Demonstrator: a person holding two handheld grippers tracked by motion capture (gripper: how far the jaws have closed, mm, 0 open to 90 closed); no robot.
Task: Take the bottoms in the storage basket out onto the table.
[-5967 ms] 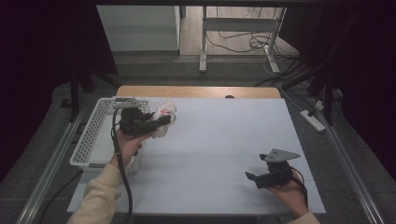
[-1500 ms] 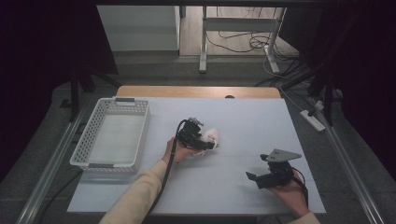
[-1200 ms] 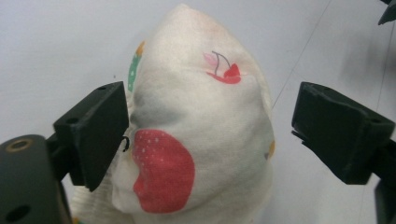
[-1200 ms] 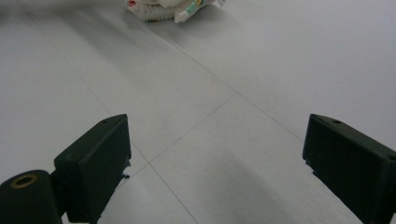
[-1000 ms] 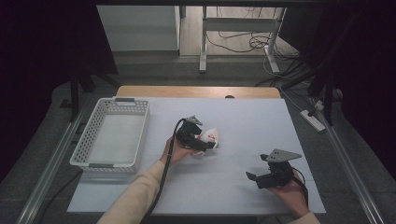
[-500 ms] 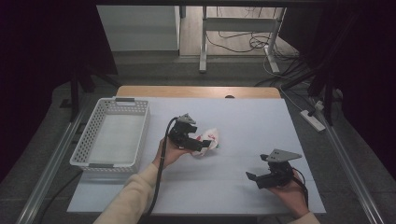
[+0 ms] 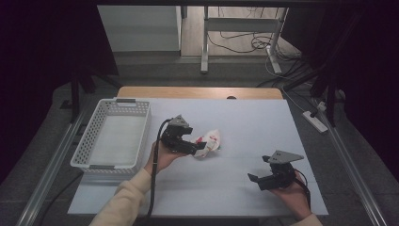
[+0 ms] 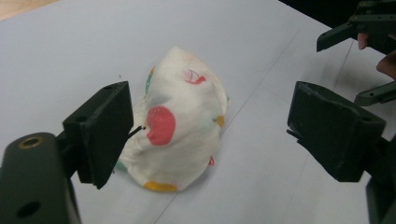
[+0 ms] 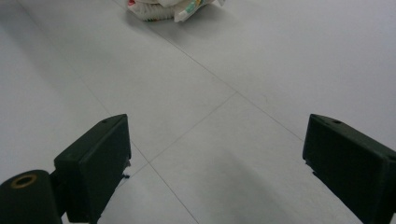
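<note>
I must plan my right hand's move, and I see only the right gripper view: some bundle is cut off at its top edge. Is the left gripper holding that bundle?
Observer: No. The left gripper is open. Its jaws have just been closing a little, and the cloth bundle lies on the table between them, not pressed.
Operator: What does the whole bundle look like?
Observer: It is white fabric with red and yellow spots, heaped in a mound.
Operator: Is any container near it?
Observer: A white basket stands at the left side of the table in the high view, apart from the cloth bundle.
</note>
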